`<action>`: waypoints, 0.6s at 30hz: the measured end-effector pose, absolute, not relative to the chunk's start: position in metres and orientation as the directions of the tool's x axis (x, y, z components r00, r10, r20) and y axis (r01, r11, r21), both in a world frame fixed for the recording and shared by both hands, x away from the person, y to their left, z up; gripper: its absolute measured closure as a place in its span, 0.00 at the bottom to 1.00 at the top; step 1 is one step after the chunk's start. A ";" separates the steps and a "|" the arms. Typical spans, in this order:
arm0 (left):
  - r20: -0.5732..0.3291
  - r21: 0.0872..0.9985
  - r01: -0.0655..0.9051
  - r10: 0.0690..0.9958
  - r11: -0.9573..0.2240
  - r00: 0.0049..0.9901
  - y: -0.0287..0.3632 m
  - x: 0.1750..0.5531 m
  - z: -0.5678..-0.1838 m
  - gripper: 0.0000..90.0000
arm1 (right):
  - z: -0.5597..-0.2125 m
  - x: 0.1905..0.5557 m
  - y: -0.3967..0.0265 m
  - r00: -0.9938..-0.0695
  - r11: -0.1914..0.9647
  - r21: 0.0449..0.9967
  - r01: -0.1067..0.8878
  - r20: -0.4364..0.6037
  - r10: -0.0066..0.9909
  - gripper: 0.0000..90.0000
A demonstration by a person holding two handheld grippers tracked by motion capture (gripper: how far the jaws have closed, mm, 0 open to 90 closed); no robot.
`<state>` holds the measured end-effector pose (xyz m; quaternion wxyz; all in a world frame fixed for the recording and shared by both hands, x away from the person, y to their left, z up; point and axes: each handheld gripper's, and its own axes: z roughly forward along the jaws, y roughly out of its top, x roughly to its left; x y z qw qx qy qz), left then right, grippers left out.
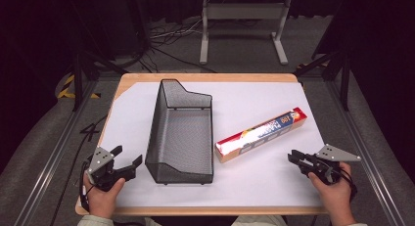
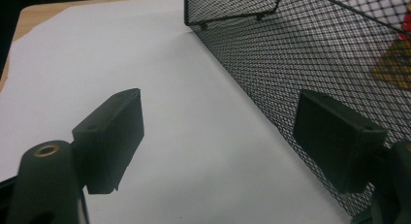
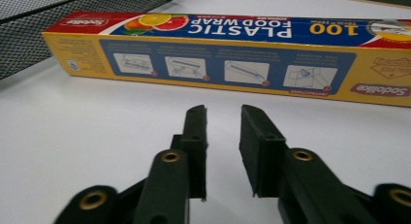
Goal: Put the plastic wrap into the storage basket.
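Black wire basket (image 1: 181,138) sits beside a plastic wrap box (image 1: 262,133). Left gripper (image 1: 128,162) gapes wide, empty; right gripper (image 1: 293,158) is slightly parted, holding nothing.

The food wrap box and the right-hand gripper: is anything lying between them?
No. Between the plastic wrap box and the right gripper there is just bare white table cover, as the right gripper view shows; the high view agrees.

overhead forward-down, two low jaw-level views
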<state>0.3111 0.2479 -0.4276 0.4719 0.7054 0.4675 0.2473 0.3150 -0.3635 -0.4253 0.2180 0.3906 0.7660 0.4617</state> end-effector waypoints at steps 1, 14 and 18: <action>-0.092 0.896 0.428 0.895 -0.116 0.436 0.249 0.311 -0.427 0.22 | -0.424 0.314 -0.363 -0.604 0.272 0.874 0.402 0.030 0.796 0.88; -0.056 0.901 0.410 0.897 -0.144 0.438 0.245 0.308 -0.426 0.22 | -0.408 0.315 -0.343 -0.671 0.312 0.867 0.387 0.033 0.740 1.00; -0.042 0.905 0.399 0.900 -0.150 0.434 0.245 0.307 -0.424 0.22 | -0.402 0.314 -0.326 -0.719 0.340 0.861 0.379 0.043 0.693 1.00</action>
